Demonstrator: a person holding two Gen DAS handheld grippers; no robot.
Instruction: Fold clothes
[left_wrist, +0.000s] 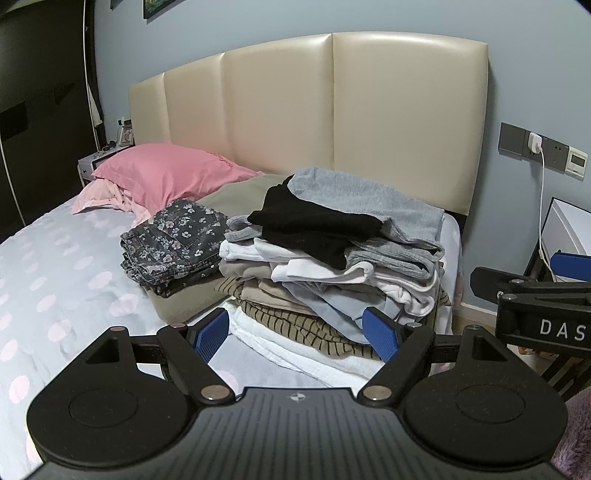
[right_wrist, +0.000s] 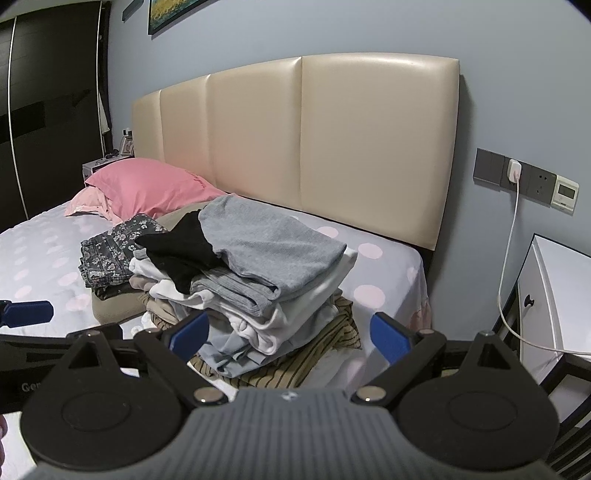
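Reading off the black body of the right gripper (right_wrist: 290, 334) where it pokes in at the right edge of the left wrist view, only the white letters "DAS" show before the frame cuts the word; in the right wrist view the left gripper (left_wrist: 297, 332) enters at the lower left with pale letters that look like "Ge", the rest blurred and cut off. Both pairs of blue-padded fingers stand wide apart and hold nothing. Straight ahead of both, between and just beyond the fingertips, sits the untidy pile of clothes (left_wrist: 332, 266) on the lilac bedsheet with pale pink dots (left_wrist: 55, 280): a grey ribbed knit top (left_wrist: 369, 206) on top, a black garment (left_wrist: 314, 225) draped beside it toward the left finger, white and pale blue pieces beneath, and an olive fabric with dark stripes (left_wrist: 295, 325) at the bottom, nearest the fingers. How many garments the pile holds is hard to make out. Left of the pile, touching it, lies a folded dark grey floral-print garment (left_wrist: 173, 240) on a beige cushion. Farther off beyond the left finger is a pink pillow (left_wrist: 166, 173), against a cream padded leather headboard (left_wrist: 332, 110). Beyond the right finger, a white charger plug with its cable (right_wrist: 514, 171) sits in a grey wall socket strip; the small display panel beside it is too small to read.
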